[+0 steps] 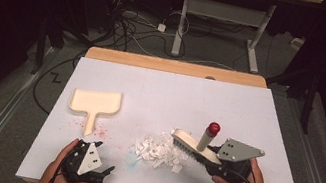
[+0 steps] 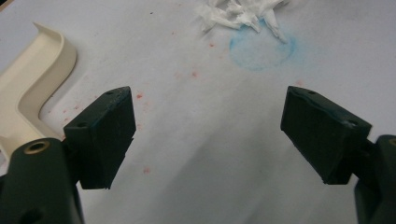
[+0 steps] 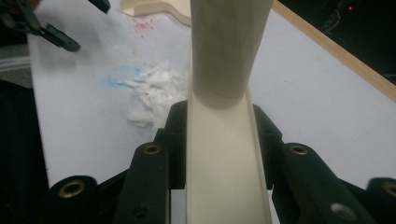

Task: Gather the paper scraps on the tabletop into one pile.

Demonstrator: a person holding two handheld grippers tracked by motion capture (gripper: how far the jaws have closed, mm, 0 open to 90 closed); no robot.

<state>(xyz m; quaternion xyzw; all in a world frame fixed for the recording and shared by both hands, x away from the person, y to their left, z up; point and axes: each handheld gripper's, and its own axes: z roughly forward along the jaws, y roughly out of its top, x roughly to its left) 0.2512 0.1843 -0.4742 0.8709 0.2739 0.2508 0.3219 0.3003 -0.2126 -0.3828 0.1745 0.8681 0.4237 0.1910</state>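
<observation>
We hold a cream brush (image 1: pixel 194 147) in our right gripper (image 1: pixel 219 166), the jaws closed tight on its flat back, as the right gripper view shows: the cream bar (image 3: pixel 224 172) runs straight up between the two black jaws. The brush's round handle (image 1: pixel 206 137) sticks up at a slant and ends in a red knob (image 1: pixel 214 128). Its dark bristles rest on the white table (image 1: pixel 190 96), touching the right edge of a pile of torn white paper scraps (image 1: pixel 160 152).

Our left gripper (image 1: pixel 103 172) sits near the front left edge of the table, its jaws wide apart with nothing between them. In the left gripper view the bare table lies between the two pads, with a faint blue ring (image 2: pixel 262 49) ahead and the scraps (image 2: pixel 238 14) just beyond it.

A cream dustpan (image 1: pixel 96 104) lies flat to the left of the scraps, well apart from them, its handle pointing toward us. Small red specks dot the table around that handle.
</observation>
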